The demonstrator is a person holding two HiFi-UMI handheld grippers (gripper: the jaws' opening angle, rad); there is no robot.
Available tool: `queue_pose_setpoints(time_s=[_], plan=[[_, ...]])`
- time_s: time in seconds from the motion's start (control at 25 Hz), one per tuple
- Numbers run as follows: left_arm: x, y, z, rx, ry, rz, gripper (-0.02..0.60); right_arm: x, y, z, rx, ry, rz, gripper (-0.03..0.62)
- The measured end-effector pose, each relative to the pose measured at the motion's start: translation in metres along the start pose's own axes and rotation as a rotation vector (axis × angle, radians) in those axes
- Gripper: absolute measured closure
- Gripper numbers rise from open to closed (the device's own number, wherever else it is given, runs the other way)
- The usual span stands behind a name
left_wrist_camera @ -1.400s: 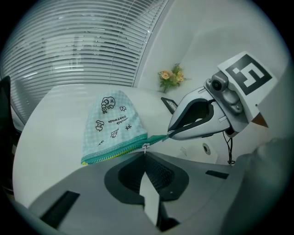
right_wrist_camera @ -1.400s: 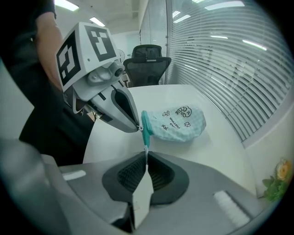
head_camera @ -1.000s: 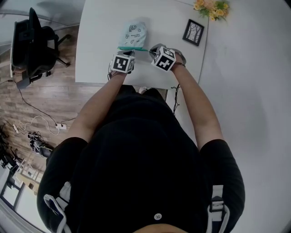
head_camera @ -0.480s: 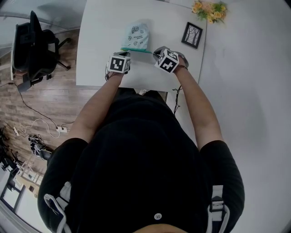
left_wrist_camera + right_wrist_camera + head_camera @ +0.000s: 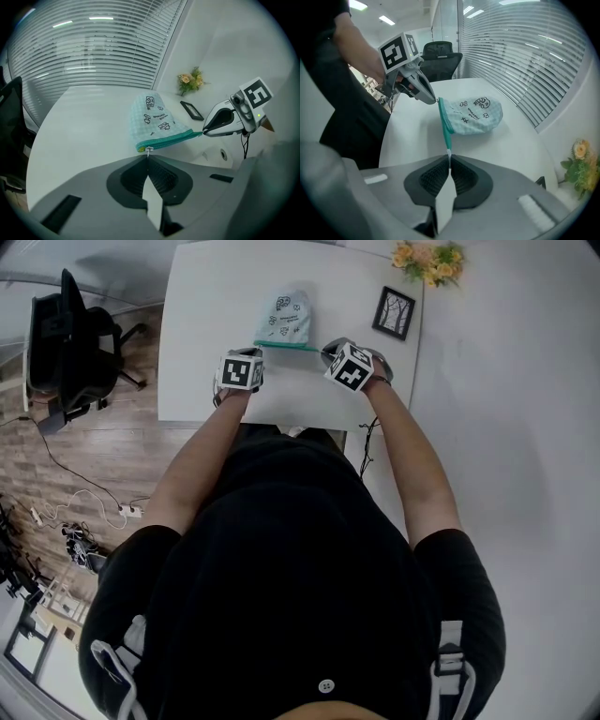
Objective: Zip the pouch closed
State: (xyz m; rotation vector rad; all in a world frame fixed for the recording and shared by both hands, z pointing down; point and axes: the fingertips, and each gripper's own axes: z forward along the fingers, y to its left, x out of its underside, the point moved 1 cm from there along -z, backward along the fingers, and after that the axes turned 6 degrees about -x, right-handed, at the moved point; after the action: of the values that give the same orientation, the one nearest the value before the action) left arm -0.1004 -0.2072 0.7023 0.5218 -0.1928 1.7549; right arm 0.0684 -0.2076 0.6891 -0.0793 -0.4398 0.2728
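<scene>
The pouch point(image 5: 284, 320) lies flat on the white worktop point(image 5: 206, 296), just beyond both tongs' tips, with its rounded body pointing away from us. Its teal zip edge point(image 5: 171, 139) is the side nearest us and runs straight from one pair of tongs to the other.

Our left tongs point(image 5: 148, 157) are clenched on a small white tab point(image 5: 149, 150) at their end of that edge. Our right tongs point(image 5: 449, 159) are clenched on the pale tip where the band point(image 5: 446, 124) tapers at the opposite end. From the left side we see the right tongs point(image 5: 205, 132) touching the far corner, and from the right side the left tongs point(image 5: 437, 100) do the same. The long axis of the zip therefore lies exactly along the line between the two tips, stretched taut.

We cannot tell from here which tab is the slider, nor how much of the zip is already shut. We judge that the closing move is a pull along this line while the other tongs anchor the opposite end.
</scene>
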Motion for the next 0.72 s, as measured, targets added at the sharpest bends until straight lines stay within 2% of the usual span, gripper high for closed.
queue_pose_setpoints(time_s=[0.28,0.72], plan=[[0.006,0.003,0.008,-0.007,0.022,0.017,0.571,0.008,-0.001,0.008,0.007,0.023,-0.010,0.574],[0.019,0.003,0.025,0.040,0.088,0.056,0.568,0.023,-0.001,0.028,-0.002,0.035,0.088,0.572]])
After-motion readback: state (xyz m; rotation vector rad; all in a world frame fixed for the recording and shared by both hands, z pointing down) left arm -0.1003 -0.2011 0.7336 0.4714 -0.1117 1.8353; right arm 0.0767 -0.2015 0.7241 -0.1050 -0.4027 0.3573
